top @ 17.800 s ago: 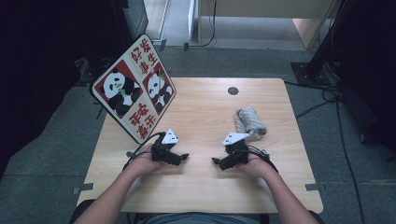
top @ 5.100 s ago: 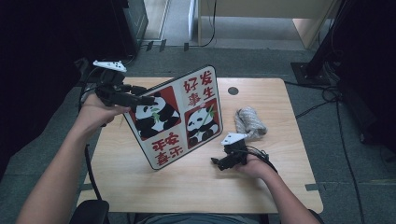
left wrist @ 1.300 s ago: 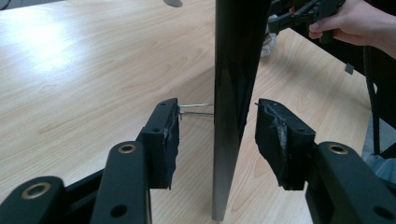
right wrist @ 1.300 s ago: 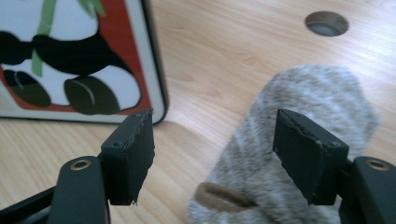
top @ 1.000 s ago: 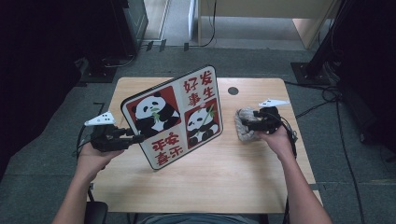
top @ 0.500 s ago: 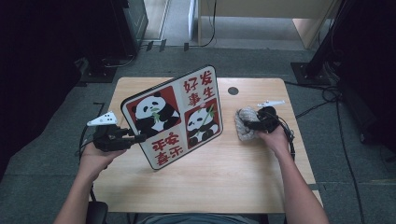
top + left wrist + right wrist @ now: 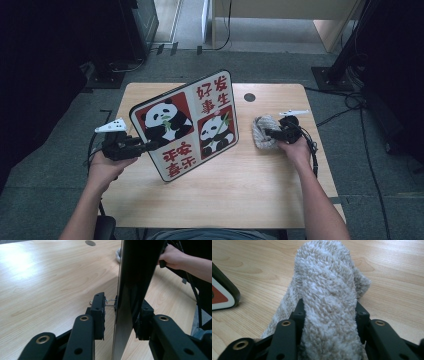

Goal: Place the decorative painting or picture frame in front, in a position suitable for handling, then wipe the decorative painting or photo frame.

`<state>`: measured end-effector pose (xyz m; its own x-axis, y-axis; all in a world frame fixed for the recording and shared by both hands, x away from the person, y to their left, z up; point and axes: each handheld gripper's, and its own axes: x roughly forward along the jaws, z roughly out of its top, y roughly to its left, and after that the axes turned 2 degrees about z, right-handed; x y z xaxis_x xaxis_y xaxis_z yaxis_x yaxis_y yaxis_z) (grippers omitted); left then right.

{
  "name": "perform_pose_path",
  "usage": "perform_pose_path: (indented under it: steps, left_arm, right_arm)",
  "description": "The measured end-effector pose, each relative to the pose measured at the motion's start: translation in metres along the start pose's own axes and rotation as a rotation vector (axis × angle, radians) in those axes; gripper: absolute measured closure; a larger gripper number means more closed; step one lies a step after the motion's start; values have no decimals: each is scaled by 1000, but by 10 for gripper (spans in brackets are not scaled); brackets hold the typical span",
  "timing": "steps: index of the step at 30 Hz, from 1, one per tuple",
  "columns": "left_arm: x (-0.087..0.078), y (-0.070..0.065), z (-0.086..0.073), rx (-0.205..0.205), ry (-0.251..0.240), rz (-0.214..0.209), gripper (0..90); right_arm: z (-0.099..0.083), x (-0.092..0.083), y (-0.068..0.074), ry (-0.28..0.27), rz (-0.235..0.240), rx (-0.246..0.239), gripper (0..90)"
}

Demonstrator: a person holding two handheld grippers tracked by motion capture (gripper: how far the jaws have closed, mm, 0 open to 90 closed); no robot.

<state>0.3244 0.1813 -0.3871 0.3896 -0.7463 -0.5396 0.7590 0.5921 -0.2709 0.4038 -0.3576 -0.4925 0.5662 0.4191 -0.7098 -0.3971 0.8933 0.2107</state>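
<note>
You are seated at a light wooden counter (image 7: 210, 195) with a visible grain and a small round dark grommet hole (image 7: 249, 97) near its far edge. Around the counter lies grey carpet floor (image 7: 45, 165), darker toward the left. Beyond the counter's far edge a pale wooden piece of furniture (image 7: 280, 20) stands, with a dark cabinet (image 7: 137, 25) to its left. To the counter's right, black cables (image 7: 350, 107) trail over the floor beside a dark stand base (image 7: 332, 77). Soft overhead light leaves a pale sheen on the counter's wood.
</note>
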Motion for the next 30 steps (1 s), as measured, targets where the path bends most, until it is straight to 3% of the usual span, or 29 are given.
perform_pose_path:
  steps: [7,10,16,19,22,30]
  left_arm:
    - [2,-2,1,2,1,-7,754]
    - [2,-1,2,-12,3,-15,754]
    - [2,-2,1,-4,-1,-19,761]
    - [2,-2,1,0,-1,-32,778]
    - [3,-4,1,12,1,-35,787]
    - [3,-3,-1,2,-2,-63,792]
  right_arm:
    - [9,-10,8,41,-9,-1,667]
    - [13,-16,13,23,-35,-41,667]
    - [21,-30,25,-24,20,-65,666]
    - [23,-35,30,-36,25,-81,666]
    - [27,-48,38,-65,66,-89,664]
    - [37,-67,46,-83,92,-104,662]
